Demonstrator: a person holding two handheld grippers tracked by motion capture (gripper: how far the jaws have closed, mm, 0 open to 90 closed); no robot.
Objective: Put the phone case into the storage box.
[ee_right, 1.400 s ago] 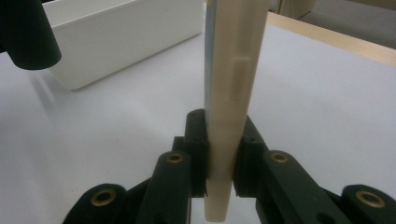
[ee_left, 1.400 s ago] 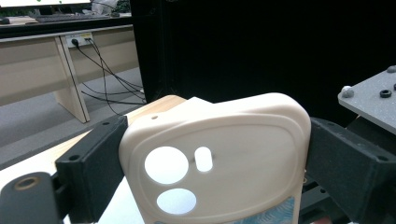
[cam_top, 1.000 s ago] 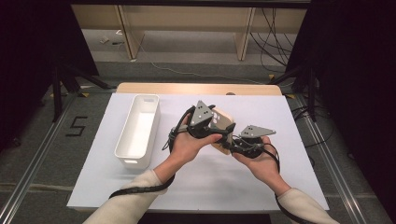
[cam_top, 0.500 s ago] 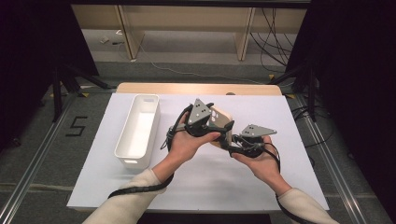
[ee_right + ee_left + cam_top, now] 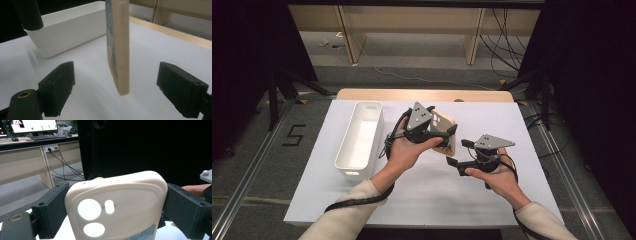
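A beige phone case (image 5: 443, 122) with round camera cut-outs hangs above the white sheet. My left gripper (image 5: 447, 137) is shut on it, and in the left gripper view the black pads (image 5: 53, 206) press both long edges of the case (image 5: 117, 205). My right gripper (image 5: 458, 153) sits just below and to the right of it. Its jaws have just been opening and now stand wide. In the right gripper view the case (image 5: 118, 50) hangs edge-on between the right gripper's (image 5: 117, 75) jaws, touching neither pad (image 5: 61, 75).
A long white bin (image 5: 359, 140) stands on the sheet (image 5: 422, 195) to the left of my hands, open side up; in the right gripper view the bin (image 5: 67, 27) is behind the case. A wooden table edge (image 5: 422, 95) runs along the back. Dark stands flank the table.
The right gripper's jaws have spread wide and let go of the case's lower end. The left gripper keeps its hold, and both hands stay about where they were.
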